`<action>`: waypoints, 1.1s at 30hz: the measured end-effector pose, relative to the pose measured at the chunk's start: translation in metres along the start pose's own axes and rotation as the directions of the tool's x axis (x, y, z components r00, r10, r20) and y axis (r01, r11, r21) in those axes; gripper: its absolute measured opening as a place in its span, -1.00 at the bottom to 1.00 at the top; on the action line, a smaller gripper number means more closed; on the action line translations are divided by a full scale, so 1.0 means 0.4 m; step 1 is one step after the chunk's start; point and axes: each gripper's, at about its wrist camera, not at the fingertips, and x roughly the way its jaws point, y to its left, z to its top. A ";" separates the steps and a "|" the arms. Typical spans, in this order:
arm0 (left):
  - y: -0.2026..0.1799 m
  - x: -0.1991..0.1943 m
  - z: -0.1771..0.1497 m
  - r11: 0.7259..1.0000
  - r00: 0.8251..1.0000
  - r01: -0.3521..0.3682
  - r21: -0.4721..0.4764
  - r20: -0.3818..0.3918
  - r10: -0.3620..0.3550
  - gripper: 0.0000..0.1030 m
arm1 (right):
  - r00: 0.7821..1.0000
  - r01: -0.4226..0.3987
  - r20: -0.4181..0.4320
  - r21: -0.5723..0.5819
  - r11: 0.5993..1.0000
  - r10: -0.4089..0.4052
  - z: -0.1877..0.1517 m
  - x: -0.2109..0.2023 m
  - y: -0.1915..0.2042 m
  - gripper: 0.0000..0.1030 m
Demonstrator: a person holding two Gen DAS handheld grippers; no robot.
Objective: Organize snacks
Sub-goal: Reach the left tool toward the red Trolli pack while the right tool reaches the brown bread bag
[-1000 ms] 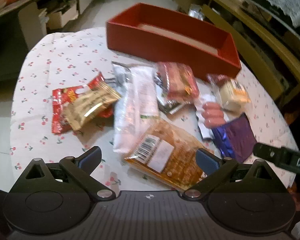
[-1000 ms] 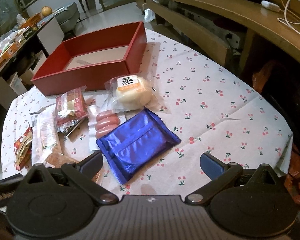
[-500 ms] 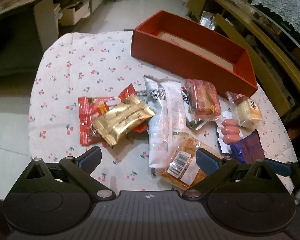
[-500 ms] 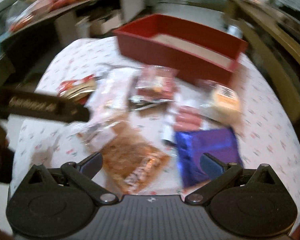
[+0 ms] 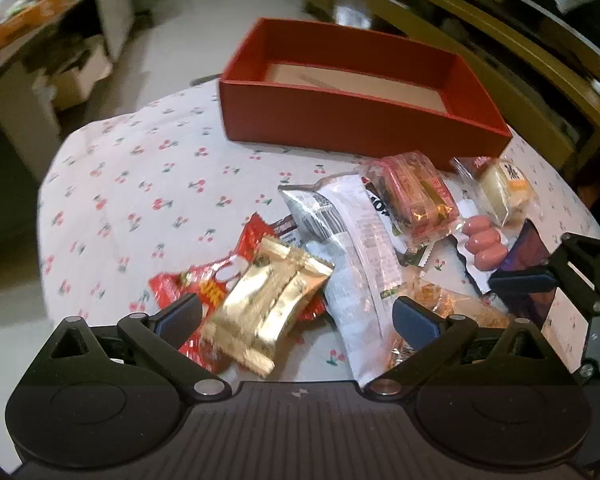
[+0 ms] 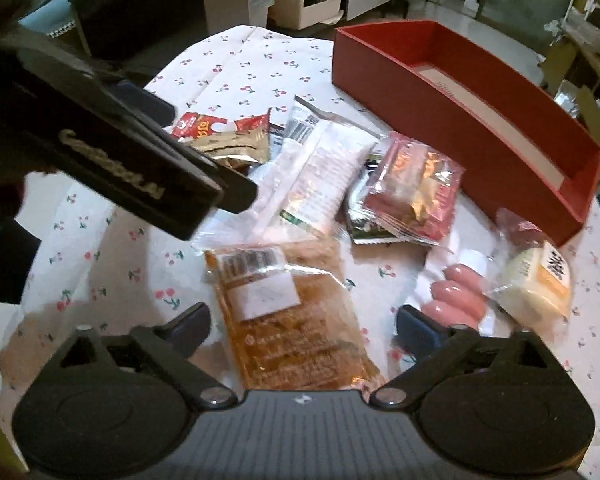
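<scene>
An empty red box point(image 5: 364, 116) stands at the far side of the cherry-print table; it also shows in the right wrist view point(image 6: 480, 120). Snack packs lie in front of it: a gold packet point(image 5: 268, 304) on a red packet point(image 5: 184, 292), a long white pack point(image 5: 352, 248), a pink wrapped pack point(image 5: 416, 196), sausages point(image 5: 482, 244), a bun point(image 5: 504, 188) and an orange pack point(image 6: 288, 312). My left gripper point(image 5: 296, 320) is open just above the gold packet. My right gripper point(image 6: 304, 324) is open above the orange pack.
The tablecloth point(image 5: 140, 184) is bare at the left. A purple pack point(image 5: 532, 260) lies under the right gripper's body at the right edge. Shelves and boxes point(image 5: 72, 64) stand beyond the table, and a wooden bench point(image 5: 540, 80) runs along the right.
My left gripper moved left and lower, over the gold packet. My right gripper swung left from the blue-purple pack to above the orange pack. Nothing was picked up.
</scene>
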 end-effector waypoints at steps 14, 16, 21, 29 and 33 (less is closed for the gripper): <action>0.015 0.069 0.039 0.988 0.995 0.067 0.137 -0.077 -0.056 0.91 | 0.989 -0.056 -0.121 0.204 0.977 0.082 0.004 0.056 -0.059 1.00; 0.017 0.069 0.044 0.987 0.995 0.066 0.147 -0.084 -0.055 0.84 | 0.987 -0.073 -0.124 0.218 0.973 0.102 0.006 0.059 -0.060 1.00; 0.009 0.054 0.047 0.974 0.989 0.096 0.207 -0.131 -0.070 0.68 | 0.993 -0.047 -0.097 0.259 0.965 0.074 -0.003 0.030 -0.078 0.65; 0.014 0.048 0.037 0.967 0.990 0.083 0.241 -0.131 -0.053 0.75 | 0.995 -0.025 -0.092 0.243 0.970 0.049 -0.008 0.019 -0.067 0.41; 0.018 0.072 0.042 0.953 0.985 0.094 0.287 -0.167 -0.047 0.86 | 0.994 -0.036 -0.089 0.245 0.969 0.059 -0.009 0.016 -0.063 0.41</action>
